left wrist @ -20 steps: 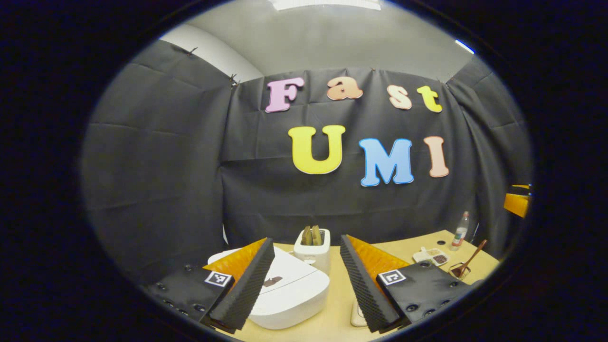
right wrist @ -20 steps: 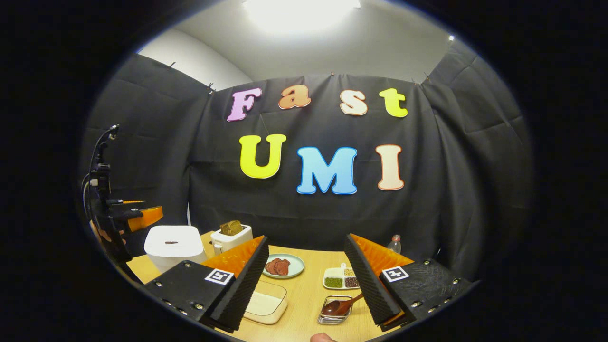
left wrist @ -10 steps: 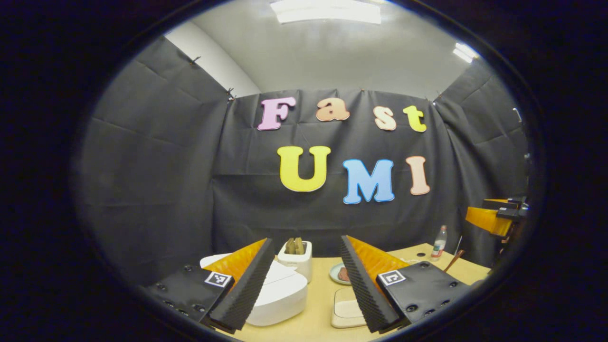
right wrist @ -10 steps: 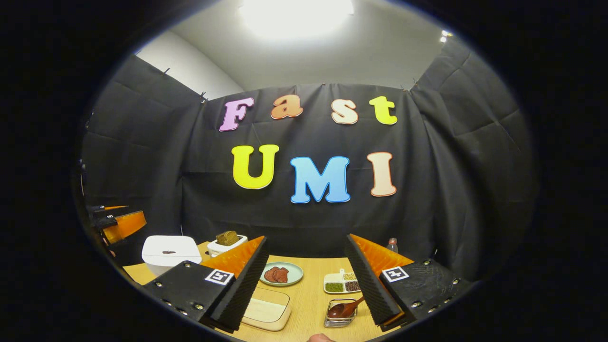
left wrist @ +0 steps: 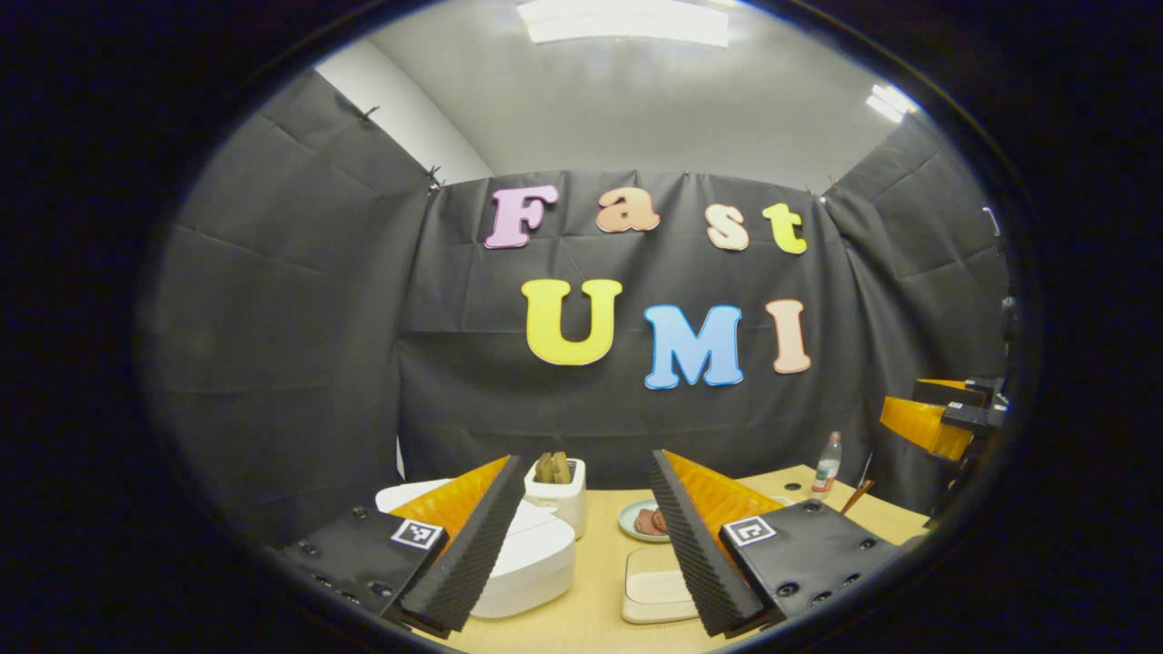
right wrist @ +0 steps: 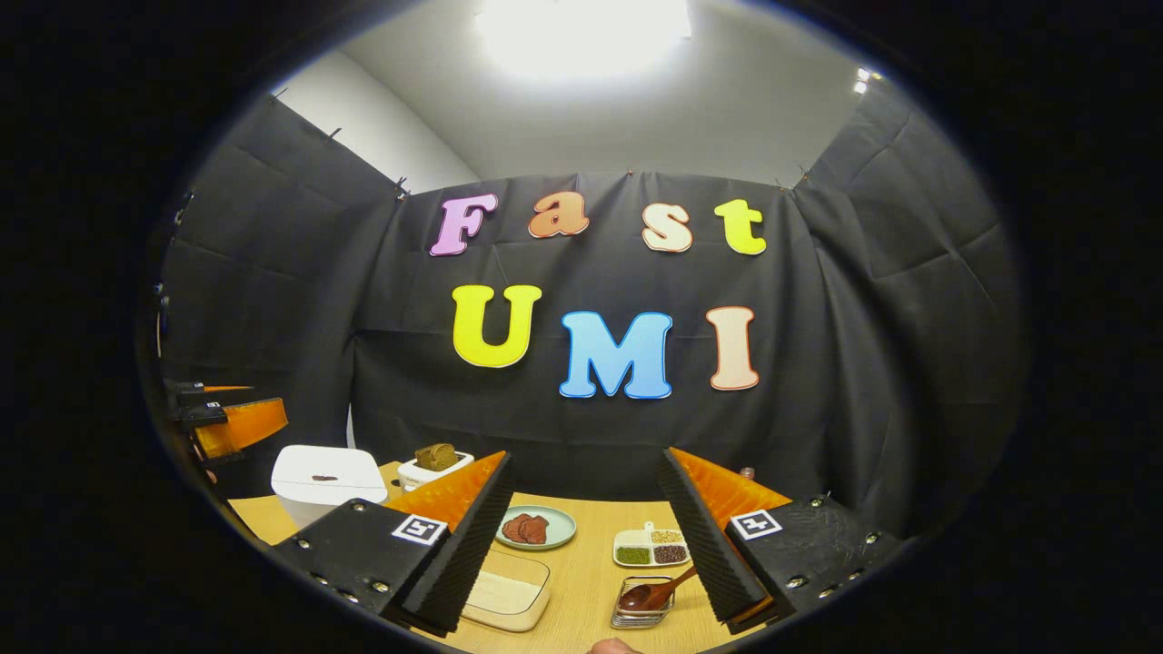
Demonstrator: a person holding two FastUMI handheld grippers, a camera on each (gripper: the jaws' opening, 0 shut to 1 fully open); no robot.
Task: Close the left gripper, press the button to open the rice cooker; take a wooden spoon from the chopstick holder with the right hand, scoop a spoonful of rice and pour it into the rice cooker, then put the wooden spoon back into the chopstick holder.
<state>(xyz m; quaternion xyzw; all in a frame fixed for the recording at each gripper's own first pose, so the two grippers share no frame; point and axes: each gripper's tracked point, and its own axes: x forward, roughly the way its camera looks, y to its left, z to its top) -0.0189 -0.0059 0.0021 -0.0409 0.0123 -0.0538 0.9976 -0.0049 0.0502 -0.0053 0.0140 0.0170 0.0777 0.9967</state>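
Black-draped booth behind, with a pale wooden table [right wrist: 591, 581] below. At its left end stands a white rice cooker [right wrist: 327, 472], lid down flat and bearing a small dark mark on top, perhaps the button. Hovering above and just short of the cooker is the left gripper [left wrist: 586, 456], fingers spread wide and grasping nothing, well clear of the lid. Hanging farther right of the cooker is the right gripper [right wrist: 583, 454], likewise released and empty. Right of the cooker, at the near edge, sits a wire chopstick holder [right wrist: 641, 613] with the wooden spoon [right wrist: 659, 590] resting in it, bowl down and handle leaning right. Between holder and cooker lies a clear box of rice [right wrist: 504, 595]. Just behind the cooker is a toaster [left wrist: 556, 490]. Spoon in holder would suit either end of the job, but with the lid down, probably at the button-press stage. Calls next for clenching the left gripper's fingers together, then lowering onto the button squarely. Worth keeping the right gripper clear of the cooker in case the lid springs up.
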